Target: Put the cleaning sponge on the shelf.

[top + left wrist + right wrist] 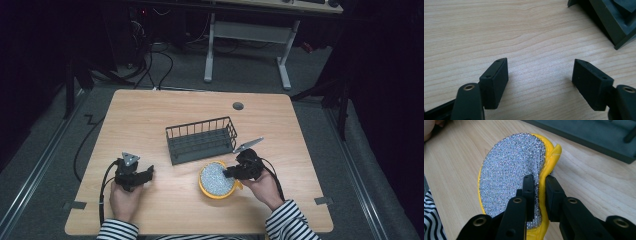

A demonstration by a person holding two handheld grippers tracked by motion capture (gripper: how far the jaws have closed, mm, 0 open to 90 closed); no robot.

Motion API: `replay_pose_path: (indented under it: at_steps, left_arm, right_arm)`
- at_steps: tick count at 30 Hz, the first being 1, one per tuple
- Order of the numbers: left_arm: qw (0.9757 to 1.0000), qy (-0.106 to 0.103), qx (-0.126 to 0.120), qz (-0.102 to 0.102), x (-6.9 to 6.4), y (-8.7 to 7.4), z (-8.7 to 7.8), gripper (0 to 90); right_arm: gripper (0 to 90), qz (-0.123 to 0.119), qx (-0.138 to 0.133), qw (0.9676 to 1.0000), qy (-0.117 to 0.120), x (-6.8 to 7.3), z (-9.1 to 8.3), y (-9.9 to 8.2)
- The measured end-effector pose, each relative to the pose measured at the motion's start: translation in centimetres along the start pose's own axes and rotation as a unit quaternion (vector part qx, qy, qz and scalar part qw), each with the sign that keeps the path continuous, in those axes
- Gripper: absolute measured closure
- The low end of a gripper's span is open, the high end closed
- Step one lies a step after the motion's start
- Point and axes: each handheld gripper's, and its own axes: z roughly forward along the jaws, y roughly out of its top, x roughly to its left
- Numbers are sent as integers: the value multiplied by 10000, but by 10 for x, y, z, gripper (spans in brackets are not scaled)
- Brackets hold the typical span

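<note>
Table (150, 115) wood, dark room; left tool (540, 77) open, empty; right tool (539, 192) clamps scrubber (509, 170)

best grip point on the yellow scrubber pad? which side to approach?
Grip the scrubber pad at its rim, one jaw on the silver mesh face, one on the yellow back. It's a thin, soft disc, so only the edge fits between jaws. Come from the right edge, as the right claw does now; the wire rack crowds the far side.

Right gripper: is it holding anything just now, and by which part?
Yes. The right gripper is shut on the round yellow scouring pad, pinching its edge, one jaw on the silver mesh face and the other on the yellow back.
</note>
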Motion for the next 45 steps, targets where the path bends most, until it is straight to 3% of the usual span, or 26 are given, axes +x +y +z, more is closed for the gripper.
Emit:
replay_pose_path:
  at_steps: [9,16,26,35,45]
  left_arm:
    - [10000,-11,2,-2,0,0,0,296]
    - [10000,-17,3,-10,1,0,0,296]
    - [10000,-22,-9,-26,1,0,0,296]
    - [10000,-30,-7,-30,1,0,0,295]
    - [10000,-32,-7,-31,1,0,0,295]
  right_arm:
    - [802,14,-253,9994,-251,-8,-29,6]
    - [802,8,-425,9987,-292,-11,-45,14]
    - [802,-38,-578,9977,-353,-15,-63,32]
    - [802,-101,-801,9947,-639,-23,-86,58]
    - [801,-102,-849,9933,-772,-30,-91,80]
